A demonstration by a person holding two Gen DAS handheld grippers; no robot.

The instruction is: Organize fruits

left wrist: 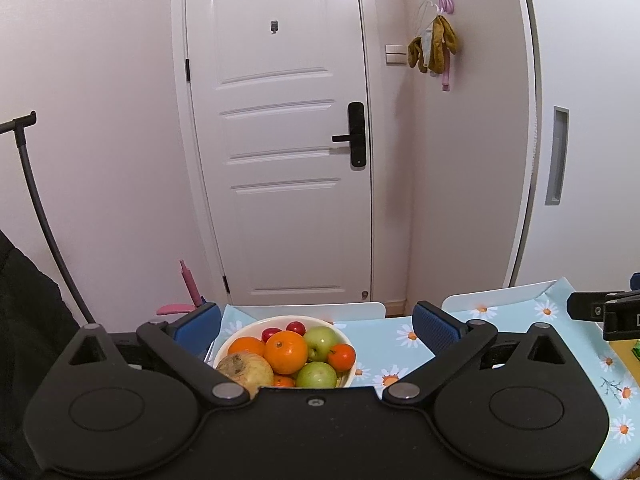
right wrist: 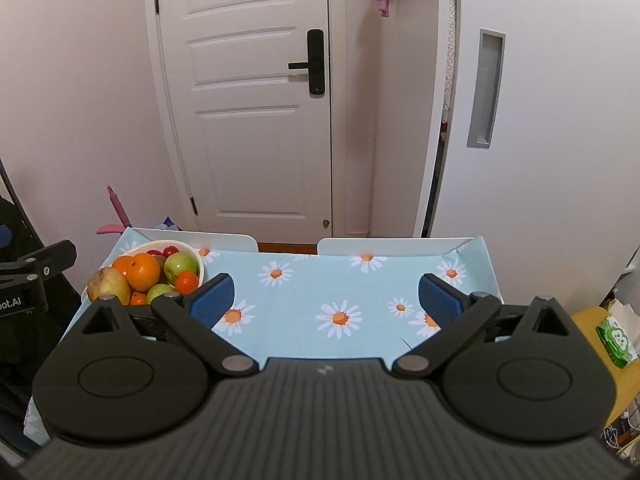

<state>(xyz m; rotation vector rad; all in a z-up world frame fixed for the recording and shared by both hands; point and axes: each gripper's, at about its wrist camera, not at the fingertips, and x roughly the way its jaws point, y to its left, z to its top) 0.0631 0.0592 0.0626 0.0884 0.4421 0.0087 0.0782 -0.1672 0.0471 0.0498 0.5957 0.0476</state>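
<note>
A white bowl piled with fruit stands at the table's far left corner. It holds oranges, green apples, a brownish pear and small red cherry tomatoes. My left gripper hangs open just behind and above the bowl, nothing between its blue pads. In the right wrist view the same bowl sits at the left, and my right gripper is open over the bare daisy-print tablecloth, well to the right of the bowl.
Two white chair backs stand along the table's far edge, with a white door behind. A green tissue pack lies on a yellow stool at the right. A dark sleeve fills the left side.
</note>
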